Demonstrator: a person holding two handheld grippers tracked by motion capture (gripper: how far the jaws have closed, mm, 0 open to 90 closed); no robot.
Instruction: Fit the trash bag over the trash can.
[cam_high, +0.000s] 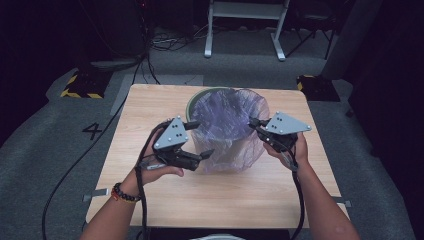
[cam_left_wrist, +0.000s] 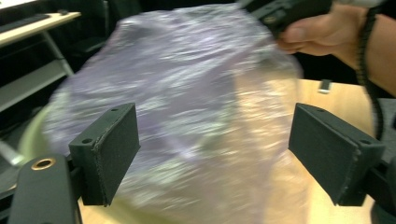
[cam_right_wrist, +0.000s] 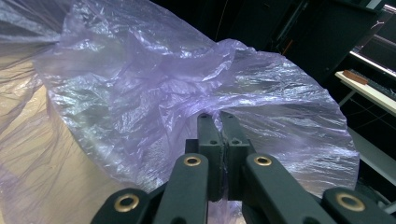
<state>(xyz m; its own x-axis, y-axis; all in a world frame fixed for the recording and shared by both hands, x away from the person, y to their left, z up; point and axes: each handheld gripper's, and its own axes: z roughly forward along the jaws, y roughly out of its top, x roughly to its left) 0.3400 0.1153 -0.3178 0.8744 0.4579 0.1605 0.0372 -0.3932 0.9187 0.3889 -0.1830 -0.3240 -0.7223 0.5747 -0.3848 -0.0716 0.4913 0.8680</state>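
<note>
Now the purple plastic bag (cam_high: 227, 127) sits draped over a green bin (cam_high: 192, 102) on the bench (cam_high: 220, 195). The right claw (cam_right_wrist: 220, 122) is clenched on the bag's edge; the left claw (cam_high: 200, 140) stands spread beside the bag, gripping nothing.

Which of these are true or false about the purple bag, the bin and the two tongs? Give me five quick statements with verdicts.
1. The thin translucent purple plastic bag is draped over a round pale green bin. True.
2. The right tongs are open and clear of the bag. False: their jaws are shut on the bag's plastic.
3. The left tongs stand open, with nothing pinched between the pads. True.
4. The bin stands on the grey carpet. False: it stands on the light wooden table.
5. The bag lies folded flat on the table. False: it is spread open and billowing over the bin.
</note>
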